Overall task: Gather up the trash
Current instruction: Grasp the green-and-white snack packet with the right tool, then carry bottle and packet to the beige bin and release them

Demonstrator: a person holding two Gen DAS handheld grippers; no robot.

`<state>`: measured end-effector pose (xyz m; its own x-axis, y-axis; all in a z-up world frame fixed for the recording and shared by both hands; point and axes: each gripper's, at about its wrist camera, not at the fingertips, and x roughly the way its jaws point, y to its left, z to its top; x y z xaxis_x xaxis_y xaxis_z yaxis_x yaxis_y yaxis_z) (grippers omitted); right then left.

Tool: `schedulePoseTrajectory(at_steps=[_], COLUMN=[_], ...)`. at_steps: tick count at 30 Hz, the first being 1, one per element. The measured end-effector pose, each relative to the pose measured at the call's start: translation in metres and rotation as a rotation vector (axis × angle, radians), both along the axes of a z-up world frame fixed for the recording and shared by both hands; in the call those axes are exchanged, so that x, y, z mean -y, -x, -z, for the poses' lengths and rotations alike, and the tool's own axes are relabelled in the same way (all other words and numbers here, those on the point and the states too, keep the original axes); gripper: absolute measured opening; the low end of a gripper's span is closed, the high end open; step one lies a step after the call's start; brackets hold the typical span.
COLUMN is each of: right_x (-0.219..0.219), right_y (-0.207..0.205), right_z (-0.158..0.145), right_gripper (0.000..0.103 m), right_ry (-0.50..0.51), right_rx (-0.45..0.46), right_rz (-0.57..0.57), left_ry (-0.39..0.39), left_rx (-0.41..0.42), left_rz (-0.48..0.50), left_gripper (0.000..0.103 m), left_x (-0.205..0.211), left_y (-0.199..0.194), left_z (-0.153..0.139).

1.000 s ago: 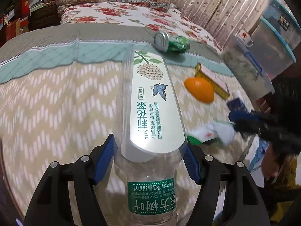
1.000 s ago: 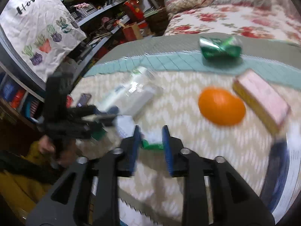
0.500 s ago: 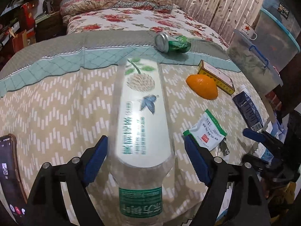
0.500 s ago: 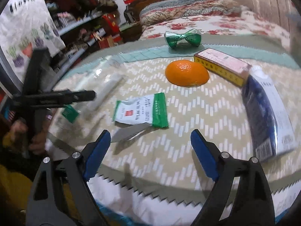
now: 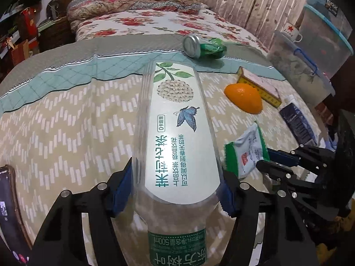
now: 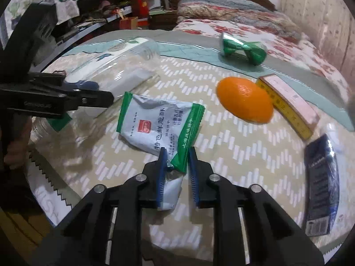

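Note:
My left gripper (image 5: 176, 190) is shut on a clear plastic bottle (image 5: 177, 133) with a white label and green neck band; the bottle lies along the fingers over the table. It also shows in the right wrist view (image 6: 111, 71). My right gripper (image 6: 176, 173) has its jaws closed on the near green edge of a white-and-green snack wrapper (image 6: 159, 124), which lies on the cloth. The wrapper also shows in the left wrist view (image 5: 246, 153). A crushed green can (image 6: 243, 48) lies at the far side, also in the left wrist view (image 5: 203, 47).
An orange (image 6: 245, 99), a yellow-and-pink box (image 6: 290, 102) and a dark blue carton (image 6: 320, 184) lie on the right of the zigzag-patterned tablecloth (image 6: 221, 159). A phone (image 5: 8, 210) lies at the left edge. A bed and plastic bins (image 5: 310, 51) stand beyond.
My left gripper has closed from wide open onto the bottle. My right gripper has moved in and closed from wide open onto the wrapper's edge.

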<state>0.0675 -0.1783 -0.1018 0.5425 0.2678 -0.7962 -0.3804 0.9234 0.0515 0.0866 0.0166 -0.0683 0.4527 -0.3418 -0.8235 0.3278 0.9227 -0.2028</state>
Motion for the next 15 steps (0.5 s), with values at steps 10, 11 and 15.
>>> schedulePoseTrajectory(at_steps=[10, 11, 15], right_x=[0.050, 0.057, 0.089], right_y=[0.019, 0.022, 0.034], right_z=[-0.036, -0.040, -0.055], right_gripper=[0.017, 0.017, 0.017], right_ry=[-0.206, -0.216, -0.260], right_rx=[0.078, 0.097, 0.162], right_rz=[0.136, 0.156, 0.243], left_ry=[0.126, 0.128, 0.132], left_rx=[0.022, 0.025, 0.039], left_rz=[0.076, 0.089, 0.152], left_gripper=[0.062, 0.062, 0.062], left_x=[0.014, 0.019, 0.043], left_y=[0.008, 0.008, 0.009], left_z=[-0.031, -0.035, -0.049])
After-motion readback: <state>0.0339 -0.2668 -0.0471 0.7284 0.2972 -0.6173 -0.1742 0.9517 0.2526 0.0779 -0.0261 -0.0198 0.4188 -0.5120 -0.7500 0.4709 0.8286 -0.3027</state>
